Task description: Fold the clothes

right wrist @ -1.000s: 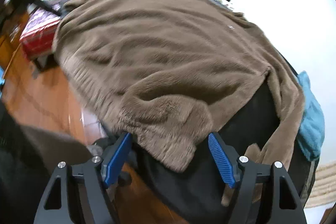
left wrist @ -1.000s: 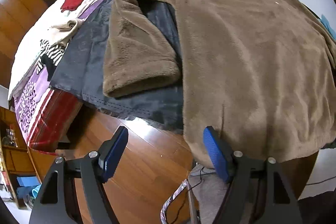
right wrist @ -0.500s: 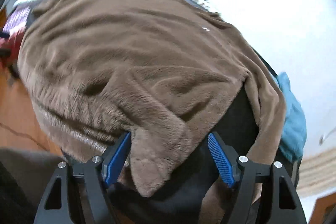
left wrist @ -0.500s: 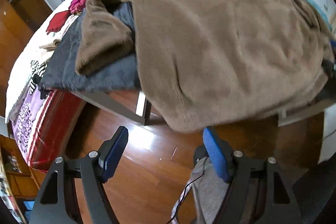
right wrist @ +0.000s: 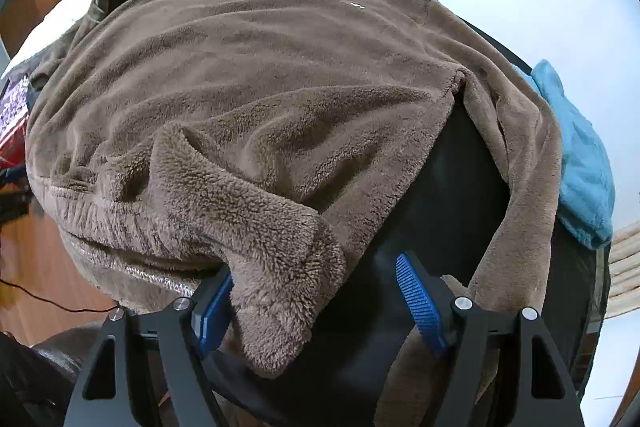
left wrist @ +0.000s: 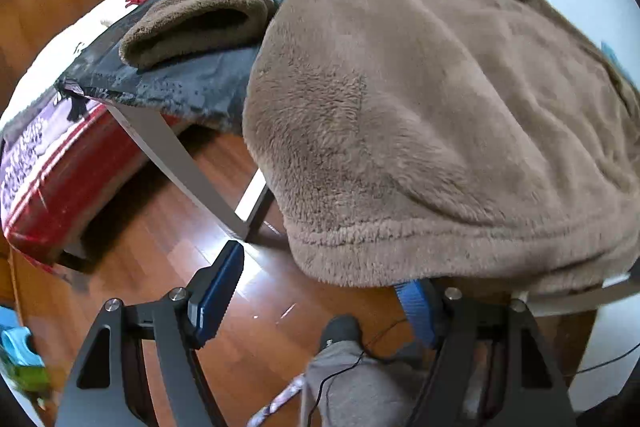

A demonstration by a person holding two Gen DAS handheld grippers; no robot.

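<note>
Both grippers lining up on the near hem of the brown fleece sweater (right wrist: 256,75), spread on the dark-covered table (left wrist: 192,83).
Left gripper (left wrist: 320,301) and right gripper (right wrist: 316,303): jaws spread, nothing pinched. Hem corner flap (right wrist: 272,247) sits between right's jaws; bite deep through both layers, lift evenly.

Glossy reddish wooden floor (left wrist: 168,227). Red-sided bed (left wrist: 60,179) left of the dark-covered table (left wrist: 192,83). Teal fleece cloth (right wrist: 580,163) at table's right edge.
</note>
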